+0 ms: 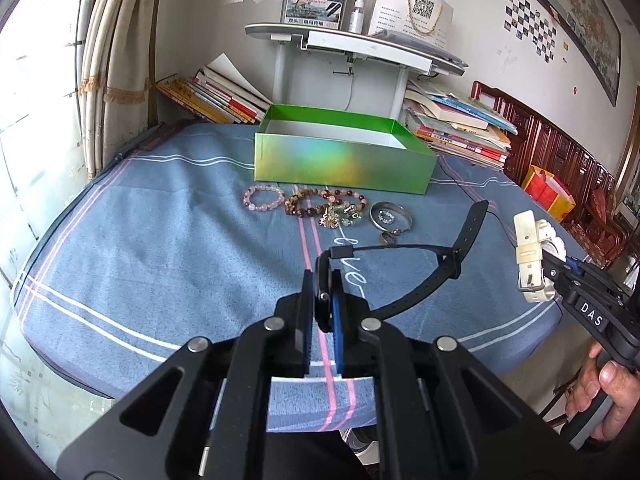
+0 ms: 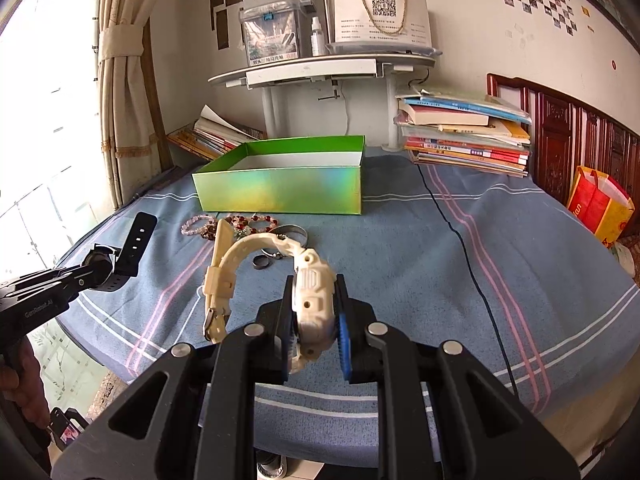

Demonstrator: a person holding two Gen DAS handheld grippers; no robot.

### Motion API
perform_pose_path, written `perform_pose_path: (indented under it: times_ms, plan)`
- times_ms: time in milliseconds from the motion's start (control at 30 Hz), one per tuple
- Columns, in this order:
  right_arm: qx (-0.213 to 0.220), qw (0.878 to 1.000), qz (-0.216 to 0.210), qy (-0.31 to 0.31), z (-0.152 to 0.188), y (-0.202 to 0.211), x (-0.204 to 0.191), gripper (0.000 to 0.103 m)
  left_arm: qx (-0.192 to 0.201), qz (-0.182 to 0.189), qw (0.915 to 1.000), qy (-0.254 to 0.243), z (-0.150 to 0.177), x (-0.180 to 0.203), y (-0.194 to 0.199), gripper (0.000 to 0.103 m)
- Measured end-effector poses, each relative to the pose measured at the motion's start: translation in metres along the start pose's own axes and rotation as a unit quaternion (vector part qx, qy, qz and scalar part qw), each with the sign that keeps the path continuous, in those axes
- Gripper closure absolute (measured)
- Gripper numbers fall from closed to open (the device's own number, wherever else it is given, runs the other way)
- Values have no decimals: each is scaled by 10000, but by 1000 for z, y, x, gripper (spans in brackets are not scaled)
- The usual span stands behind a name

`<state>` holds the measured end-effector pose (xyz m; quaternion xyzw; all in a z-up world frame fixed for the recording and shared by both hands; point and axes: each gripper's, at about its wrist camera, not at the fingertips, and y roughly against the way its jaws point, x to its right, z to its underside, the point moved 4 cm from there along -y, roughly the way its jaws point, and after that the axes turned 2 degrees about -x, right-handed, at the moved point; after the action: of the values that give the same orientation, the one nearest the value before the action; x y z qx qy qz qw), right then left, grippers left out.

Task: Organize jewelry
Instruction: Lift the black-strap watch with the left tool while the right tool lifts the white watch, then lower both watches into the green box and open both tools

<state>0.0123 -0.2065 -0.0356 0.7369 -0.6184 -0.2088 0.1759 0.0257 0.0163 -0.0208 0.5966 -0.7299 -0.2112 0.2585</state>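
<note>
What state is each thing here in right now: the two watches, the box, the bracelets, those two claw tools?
Black watch: clamped in left gripper, off the table.
White watch: clamped in right gripper, strap buckled.
Green box: open, looks empty.
Bead bracelets: lying loose before the box.
Silver bangle: flat on the cloth.

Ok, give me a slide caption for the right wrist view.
Right gripper clamps a white watch above the blue cloth, with the open green box ahead.
</note>
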Motion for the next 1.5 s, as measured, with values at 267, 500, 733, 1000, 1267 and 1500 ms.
perform_pose_path:
  times_ms: [267,500,733,1000,1267,1500]
  plan:
    - [-110,9999,22,-43,-18,-28,5,85,-64,19,10000,18,-24,-7,-25,95]
    - [148,9998,-112,68,-79,-52,4,85,206,-1,9997,-151,-88,-5,-44,93]
    - [257,9992,-127,275,-166,-122,7,85,250,-4,9990,-383,-186,-2,-97,92]
    - [-615,9977,-137,236,-204,-244,18,85,-581,-237,9975,-331,-240,-12,-227,94]
    - [-1071,9942,32,72,-205,-298,23,52,-1113,-530,9921,-245,-238,-26,-296,58]
    - [148,9987,-144,-465,-217,-212,43,32,-170,-497,9986,-105,-246,-33,-223,17]
